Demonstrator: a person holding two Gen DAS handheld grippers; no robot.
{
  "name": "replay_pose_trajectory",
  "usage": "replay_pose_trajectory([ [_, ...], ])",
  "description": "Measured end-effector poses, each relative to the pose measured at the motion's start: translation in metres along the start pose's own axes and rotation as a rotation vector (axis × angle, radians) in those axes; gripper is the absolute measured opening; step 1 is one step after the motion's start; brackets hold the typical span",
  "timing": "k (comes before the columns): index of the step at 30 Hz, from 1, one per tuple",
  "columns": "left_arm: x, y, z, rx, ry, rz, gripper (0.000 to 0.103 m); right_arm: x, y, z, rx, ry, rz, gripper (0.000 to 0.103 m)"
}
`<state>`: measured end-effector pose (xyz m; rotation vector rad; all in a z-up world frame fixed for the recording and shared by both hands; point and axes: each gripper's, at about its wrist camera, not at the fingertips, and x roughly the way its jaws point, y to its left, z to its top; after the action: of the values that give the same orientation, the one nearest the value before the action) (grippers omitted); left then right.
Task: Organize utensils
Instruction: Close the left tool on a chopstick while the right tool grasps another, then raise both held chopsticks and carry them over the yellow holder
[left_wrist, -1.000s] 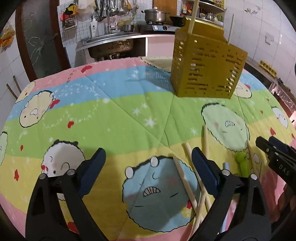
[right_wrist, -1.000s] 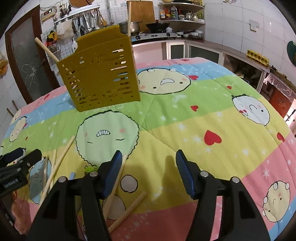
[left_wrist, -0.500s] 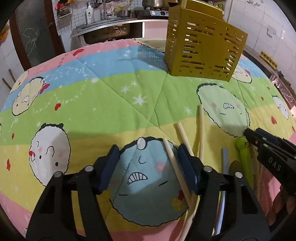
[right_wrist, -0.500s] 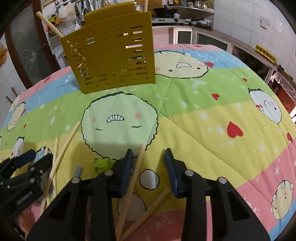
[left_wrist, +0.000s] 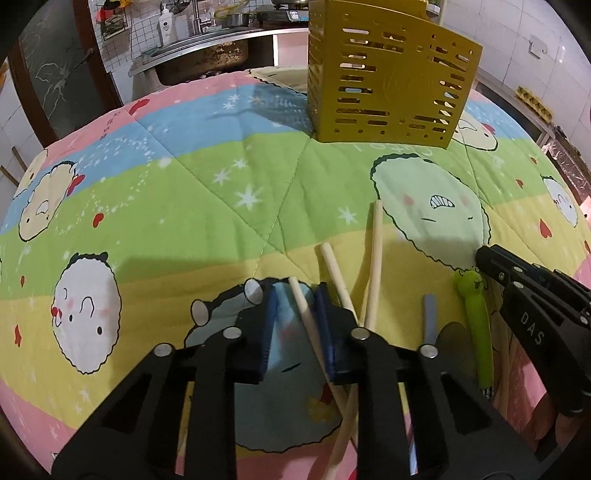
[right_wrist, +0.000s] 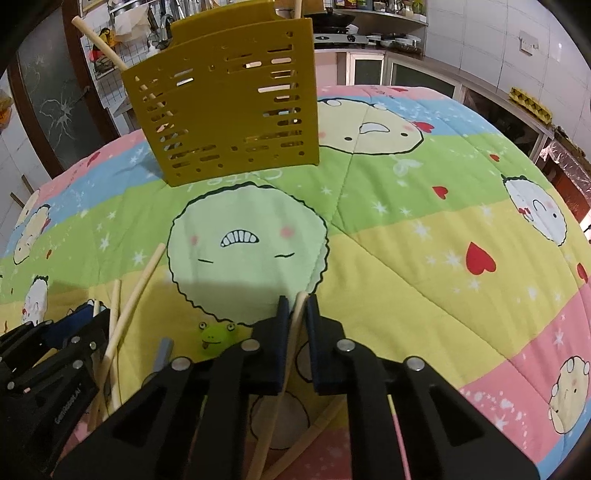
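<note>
Pale wooden chopsticks lie loose on a colourful cartoon-print quilted cloth (left_wrist: 184, 192) that covers the counter, near the camera in both views.

In the left wrist view, the left tongs (left_wrist: 295, 314) have just been closing and now stand narrow around one slanted chopstick (left_wrist: 306, 325), which runs between the blue pads (left_wrist: 325, 321); it lies against the right-hand pad, while whether the left-hand pad touches it I cannot tell. Just to the right, two more chopsticks (left_wrist: 375, 258) cross each other on the yellow band of the cloth. Further right lie a grey-blue flat handle (left_wrist: 429, 317) and a green frog-headed utensil handle (left_wrist: 478, 325), with the black right tongs (left_wrist: 491, 262) just beside the frog head. A mustard-yellow slotted plastic utensil holder (left_wrist: 388, 81) stands upright at the far side of the cloth, well apart from the loose pieces.

In the right wrist view, the right tongs (right_wrist: 295, 317) have just been closing and now pinch a single pale wooden chopstick (right_wrist: 291, 347) between their blue pads; its tip pokes out just past them. Another chopstick (right_wrist: 314, 432) lies slanted under the tongs. To the left are the frog head (right_wrist: 216, 334), the grey-blue handle (right_wrist: 162, 354), further chopsticks (right_wrist: 136, 291) and the left tongs (right_wrist: 83, 317). The yellow holder (right_wrist: 229, 99) stands beyond, with a chopstick (right_wrist: 98, 38) leaning out of its top left corner.
</note>
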<state>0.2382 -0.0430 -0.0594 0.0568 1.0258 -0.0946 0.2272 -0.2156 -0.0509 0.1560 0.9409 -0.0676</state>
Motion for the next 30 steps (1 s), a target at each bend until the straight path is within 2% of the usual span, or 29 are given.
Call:
replay_pose_trajectory([
  [6,0.001,-0.001,0.002,-0.009,-0.012,0.000,0.011,-0.001,-0.003,0.000,0.016,-0.012,0.018,0.009],
  [17,-0.007,0.003,0.004,-0.035,-0.033,-0.035,0.010,-0.012,-0.008,0.005,0.035,-0.052,0.051,0.007],
  [30,-0.058,-0.001,0.027,-0.006,-0.182,-0.053,0.008,-0.050,-0.034,0.030,0.098,-0.178,0.073,0.006],
])
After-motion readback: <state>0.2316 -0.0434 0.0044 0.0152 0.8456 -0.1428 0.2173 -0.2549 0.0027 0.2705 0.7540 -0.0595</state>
